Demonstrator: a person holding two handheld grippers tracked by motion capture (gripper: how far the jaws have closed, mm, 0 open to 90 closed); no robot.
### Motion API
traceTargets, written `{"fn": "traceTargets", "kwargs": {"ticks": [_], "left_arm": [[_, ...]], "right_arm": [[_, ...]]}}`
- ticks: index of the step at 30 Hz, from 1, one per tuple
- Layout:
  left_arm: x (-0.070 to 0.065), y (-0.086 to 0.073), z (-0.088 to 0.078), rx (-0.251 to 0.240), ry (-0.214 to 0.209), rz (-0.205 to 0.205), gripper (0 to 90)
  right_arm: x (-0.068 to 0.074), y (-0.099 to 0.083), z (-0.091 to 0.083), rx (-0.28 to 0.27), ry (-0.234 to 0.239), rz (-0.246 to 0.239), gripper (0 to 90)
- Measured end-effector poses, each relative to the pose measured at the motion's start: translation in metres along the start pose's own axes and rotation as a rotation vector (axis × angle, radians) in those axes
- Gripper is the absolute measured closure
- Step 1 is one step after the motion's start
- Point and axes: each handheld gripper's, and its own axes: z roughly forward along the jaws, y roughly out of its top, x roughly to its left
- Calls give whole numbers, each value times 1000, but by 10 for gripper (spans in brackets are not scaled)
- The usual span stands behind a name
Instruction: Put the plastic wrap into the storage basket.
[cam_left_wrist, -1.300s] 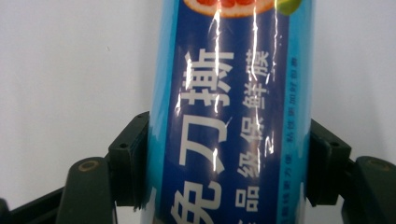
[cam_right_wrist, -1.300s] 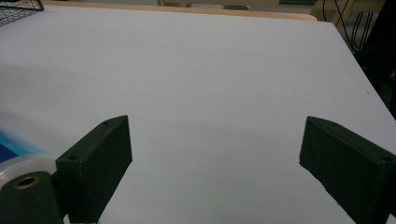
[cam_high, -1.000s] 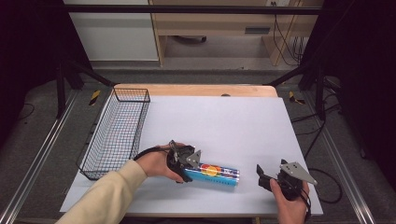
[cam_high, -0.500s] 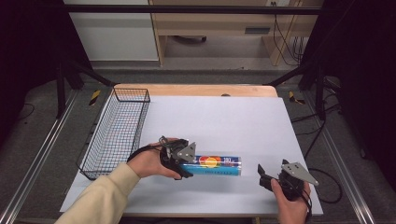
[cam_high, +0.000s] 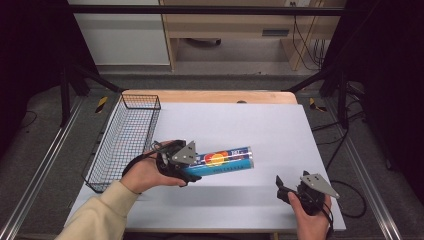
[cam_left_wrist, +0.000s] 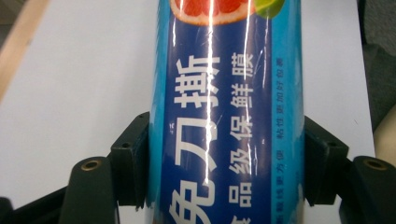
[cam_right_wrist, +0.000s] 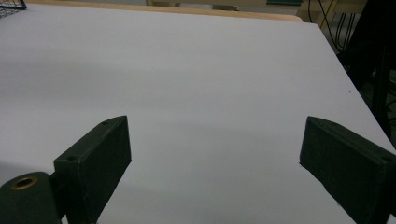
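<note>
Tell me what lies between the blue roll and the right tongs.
Nothing: the high view shows bare white table between the blue roll and the right tongs.

Wire basket (cam_high: 127, 137) sitting at the left edge of the white table (cam_high: 260, 130), its long side running along that edge, its far end nearing the table's wooden far rim. Cables (cam_high: 305, 45) trailing on the floor beyond the table's far right corner.
</note>
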Motion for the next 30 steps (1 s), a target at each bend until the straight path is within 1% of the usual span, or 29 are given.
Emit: {"fn": "traceTargets", "kwargs": {"ticks": [1, 2, 3, 4, 5, 7, 8, 9, 14, 18, 20, 21, 22, 25, 28, 29, 30], "left_arm": [[1, 0, -4, -3, 7, -10, 318], [1, 0, -4, -3, 7, -10, 319], [2, 0, -8, -6, 25, -16, 319], [4, -1, -16, -13, 45, -32, 319], [5, -2, -19, -17, 53, -39, 319], [6, -3, -24, -27, 64, -52, 319], [6, -3, -24, -27, 64, -52, 319], [8, -5, -28, -29, 70, -58, 319], [8, -8, -33, -11, 88, -58, 319], [8, -10, -36, -15, 91, -63, 319], [8, -11, -38, -17, 98, -71, 319], [8, -12, -41, -14, 113, -77, 319], [8, -12, -41, -14, 113, -77, 319], [8, -16, -51, -32, 146, -119, 320], [7, -20, -61, -29, 183, -166, 320], [7, -21, -64, -27, 196, -178, 320], [7, -21, -64, -27, 196, -178, 320]], "right_arm": [[0, 0, 0, 2, -4, 3, 83], [0, 0, 0, 4, -7, 6, 79], [0, 0, 0, 4, -7, 6, 79], [-1, 0, 1, 5, -10, 11, 76], [-1, 0, 1, 5, -11, 10, 76], [0, 0, 1, 4, -13, 11, 76], [0, 0, 1, 4, -13, 11, 76], [0, 0, 1, 6, -15, 10, 76], [0, 0, 1, 8, -22, 10, 78], [0, 0, 1, 11, -26, 10, 77], [0, 0, 1, 11, -27, 10, 77], [0, 0, 1, 8, -30, 11, 78], [0, 0, 1, 8, -30, 11, 78], [0, 0, 0, 6, -32, 11, 80], [0, 0, 0, 4, -33, 13, 84], [0, 0, 0, 5, -36, 14, 86], [0, 0, 0, 5, -36, 14, 86]]}}
